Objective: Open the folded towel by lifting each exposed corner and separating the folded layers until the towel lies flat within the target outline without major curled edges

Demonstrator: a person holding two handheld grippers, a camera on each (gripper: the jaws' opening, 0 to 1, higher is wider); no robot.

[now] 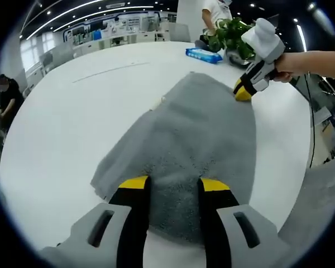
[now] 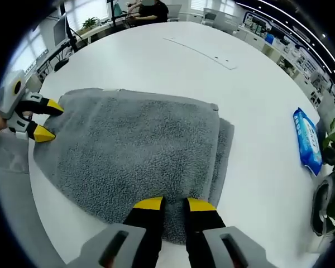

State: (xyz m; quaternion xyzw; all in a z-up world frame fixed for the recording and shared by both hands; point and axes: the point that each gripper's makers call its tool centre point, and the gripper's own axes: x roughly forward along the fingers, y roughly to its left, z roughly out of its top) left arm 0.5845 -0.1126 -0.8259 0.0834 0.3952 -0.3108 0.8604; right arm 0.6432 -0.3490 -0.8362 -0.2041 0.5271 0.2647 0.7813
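A wide white table carries everything here, with an office room of desks and ceiling lights beyond it. On the table lies the grey towel, still folded: an upper layer ends at a straight edge, and a lower layer peeks out past that edge on one side. No target outline can be made out. The left gripper has its yellow-tipped jaws spread apart over one edge of the towel, cloth lying between them. The right gripper sits at the opposite edge, jaws narrowly parted with towel between them; whether they pinch it I cannot tell. A potted plant and a blue wipes pack rest near the table's rim.
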